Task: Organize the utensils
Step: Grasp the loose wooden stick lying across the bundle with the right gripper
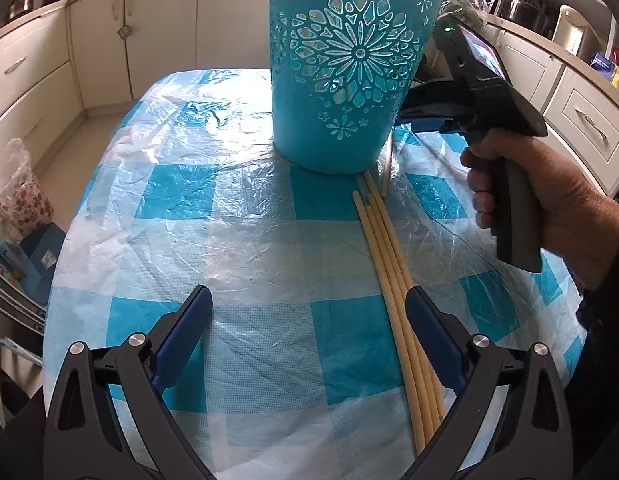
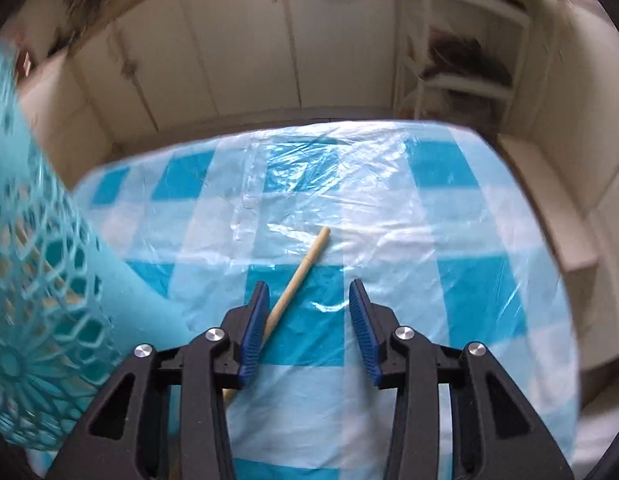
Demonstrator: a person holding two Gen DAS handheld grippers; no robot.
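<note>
Nearest, the left gripper hung released over the checked tablecloth, a bundle of chopsticks lying past its five-o'clock finger toward twelve. Beyond, the teal basket stood upright. At three o'clock the right gripper stood parted, one chopstick lying loose between its fingers. Cabinets lined the far wall.

Basket: turquoise, cut-out white-edged flower and snowflake pattern. Tablecloth: blue and white checks under clear, shiny plastic. Sticks, near right of basket: pale tan. Left gripper: black frame, dark blue pads, silver bolts. Right gripper: same black and blue; green light on its body in left view. Cabinets, far: cream. Bag, far left: red-flowered print.
</note>
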